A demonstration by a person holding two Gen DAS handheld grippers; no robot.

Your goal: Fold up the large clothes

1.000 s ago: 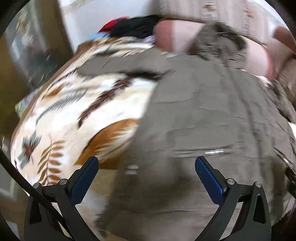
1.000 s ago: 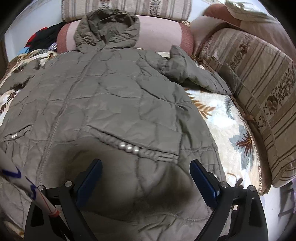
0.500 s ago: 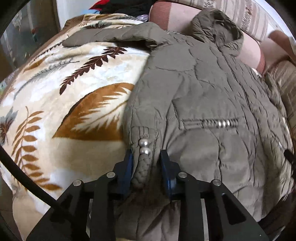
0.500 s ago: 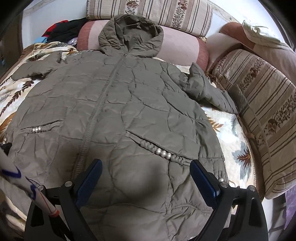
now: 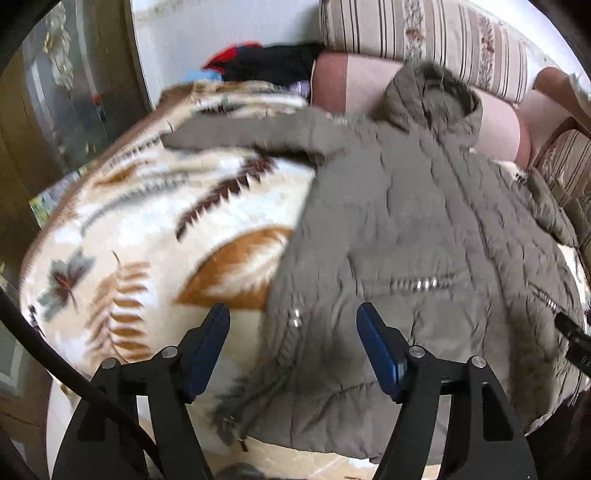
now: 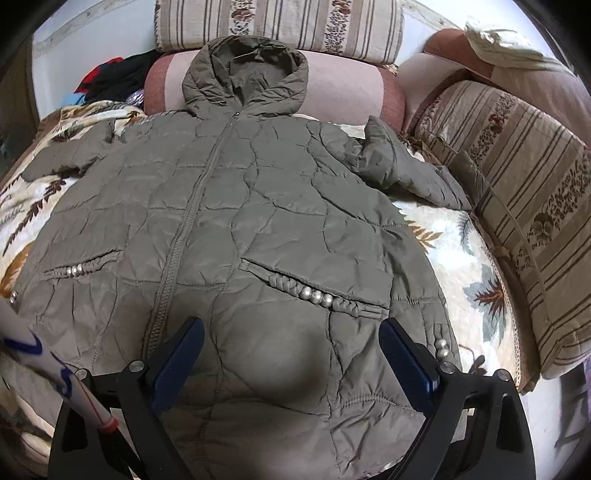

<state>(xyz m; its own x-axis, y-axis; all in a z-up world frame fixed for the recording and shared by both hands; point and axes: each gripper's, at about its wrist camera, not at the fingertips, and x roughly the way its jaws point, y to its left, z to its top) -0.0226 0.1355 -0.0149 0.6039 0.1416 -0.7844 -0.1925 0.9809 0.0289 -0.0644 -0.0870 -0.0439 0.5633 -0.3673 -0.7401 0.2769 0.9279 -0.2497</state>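
Note:
An olive quilted hooded coat point(image 6: 258, 206) lies spread face up on a leaf-patterned blanket point(image 5: 147, 221), hood point(image 6: 245, 77) against a pink bolster, both sleeves out to the sides. It also shows in the left wrist view point(image 5: 424, 236). My left gripper point(image 5: 293, 321) is open and empty, held above the coat's lower left edge by its beaded trim point(image 5: 295, 317). My right gripper point(image 6: 291, 334) is open and empty above the coat's lower front, near the beaded pocket point(image 6: 317, 295).
Striped cushions point(image 6: 517, 192) line the right side and the back point(image 6: 280, 26). A pink bolster point(image 6: 343, 92) lies behind the hood. A pile of dark and red clothes point(image 5: 266, 62) sits at the back left. A cabinet point(image 5: 55, 110) stands left.
My left gripper was shut on the coat's beaded left edge half a second ago; now it has let go, opened and pulled back. The right gripper has risen slightly and stayed open.

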